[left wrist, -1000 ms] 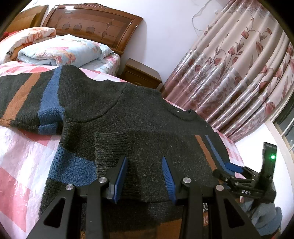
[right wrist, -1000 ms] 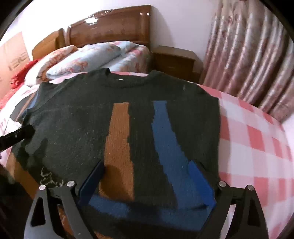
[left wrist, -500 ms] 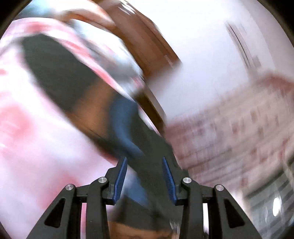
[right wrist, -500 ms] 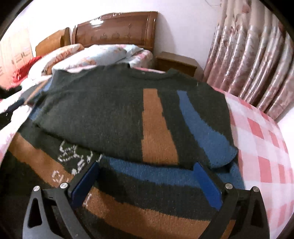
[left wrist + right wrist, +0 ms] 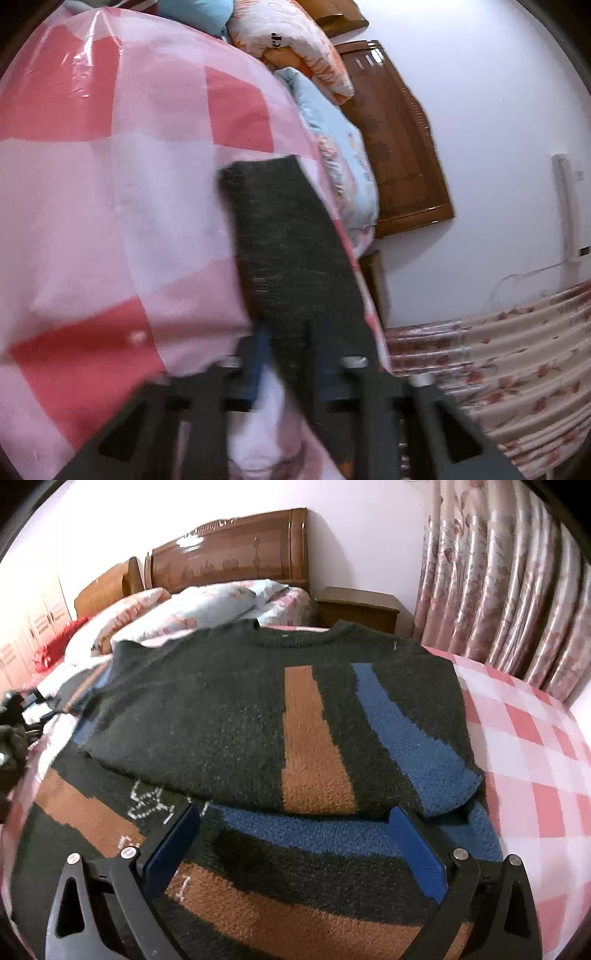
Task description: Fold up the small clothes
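A dark knit sweater (image 5: pixel 229 716) with brown and blue stripes lies on the pink checked bed (image 5: pixel 532 738), its right sleeve folded over the body. My right gripper (image 5: pixel 295 834) is open and empty, just above the sweater's lower part. In the blurred, tilted left wrist view, the other dark sleeve (image 5: pixel 291 258) stretches across the sheet and runs between the fingers of my left gripper (image 5: pixel 291 373). Its jaws stand a little apart and whether they touch the cloth is blurred.
Pillows and a folded quilt (image 5: pixel 207 605) lie at the wooden headboard (image 5: pixel 236 554). A nightstand (image 5: pixel 358 607) and flowered curtains (image 5: pixel 509 590) stand to the right. The pink checked sheet (image 5: pixel 110 184) fills the left of the left wrist view.
My left gripper has swung away to the sweater's left sleeve, its view rolling sideways. My right gripper has pulled back toward the hem, leaving the right sleeve folded over the body.
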`<state>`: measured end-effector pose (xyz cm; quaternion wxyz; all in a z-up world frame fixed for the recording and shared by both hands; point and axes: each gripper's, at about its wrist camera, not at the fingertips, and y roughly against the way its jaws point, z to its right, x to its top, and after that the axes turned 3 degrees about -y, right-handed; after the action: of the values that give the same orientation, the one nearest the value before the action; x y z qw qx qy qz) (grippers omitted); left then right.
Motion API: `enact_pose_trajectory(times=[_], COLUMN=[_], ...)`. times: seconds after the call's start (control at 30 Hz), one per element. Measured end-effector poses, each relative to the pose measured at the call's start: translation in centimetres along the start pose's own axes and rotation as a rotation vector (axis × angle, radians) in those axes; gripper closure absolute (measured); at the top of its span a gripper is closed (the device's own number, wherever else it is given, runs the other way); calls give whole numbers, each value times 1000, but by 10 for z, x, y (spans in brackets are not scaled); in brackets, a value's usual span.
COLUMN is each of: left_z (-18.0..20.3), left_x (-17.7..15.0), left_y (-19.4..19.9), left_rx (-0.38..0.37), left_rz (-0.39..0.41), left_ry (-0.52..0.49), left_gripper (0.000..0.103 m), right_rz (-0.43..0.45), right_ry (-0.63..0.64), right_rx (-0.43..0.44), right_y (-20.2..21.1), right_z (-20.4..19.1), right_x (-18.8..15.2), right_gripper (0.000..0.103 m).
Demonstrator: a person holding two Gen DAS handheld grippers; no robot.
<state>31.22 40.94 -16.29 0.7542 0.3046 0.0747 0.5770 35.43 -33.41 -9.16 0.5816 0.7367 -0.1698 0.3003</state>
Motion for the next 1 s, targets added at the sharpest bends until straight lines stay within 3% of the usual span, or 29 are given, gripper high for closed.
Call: enact_pose_trajectory(times=[0.13, 0.2, 0.3, 0.4, 0.5, 0.57, 0.63, 0.7, 0.77, 0.87, 1.0], left_z=[26, 69, 151, 230, 285, 294, 287, 272, 261, 238, 209], left_x=[-21, -42, -98, -180, -294, -366, -414, -434, -426, -381, -324], left_y=[27, 48, 77, 87, 71, 49, 25, 12, 10, 35, 30], left_rx=[-34, -82, -201, -319, -418, -395, -330, -281, -270, -251, -90], left_rz=[117, 169, 174, 94, -121, -249, -338, -395, -385, -249, -115], left_ry=[-32, -158, -413, -715, -1020, -1195, -1312, -1328, -1269, -1119, -995], left_gripper=[93, 93, 93, 93, 91, 89, 89, 89, 89, 83, 81], right_rz=[73, 124, 241, 364, 436, 454, 468, 470, 471, 456, 423], right_ry=[-86, -153, -301, -389, -456, -500, -560, -600, -625, -608, -502], right_rx=[59, 110, 193, 228, 246, 257, 277, 281, 296, 299, 284], right_y=[14, 22, 36, 52, 61, 63, 64, 64, 65, 63, 62], right_z=[17, 30, 59, 75, 86, 92, 103, 111, 118, 117, 100], right_x=[-1, -3, -10, -17, -22, -24, -27, -33, -36, -34, -28], right_gripper=[0, 0, 0, 0, 0, 0, 0, 0, 0, 0, 0])
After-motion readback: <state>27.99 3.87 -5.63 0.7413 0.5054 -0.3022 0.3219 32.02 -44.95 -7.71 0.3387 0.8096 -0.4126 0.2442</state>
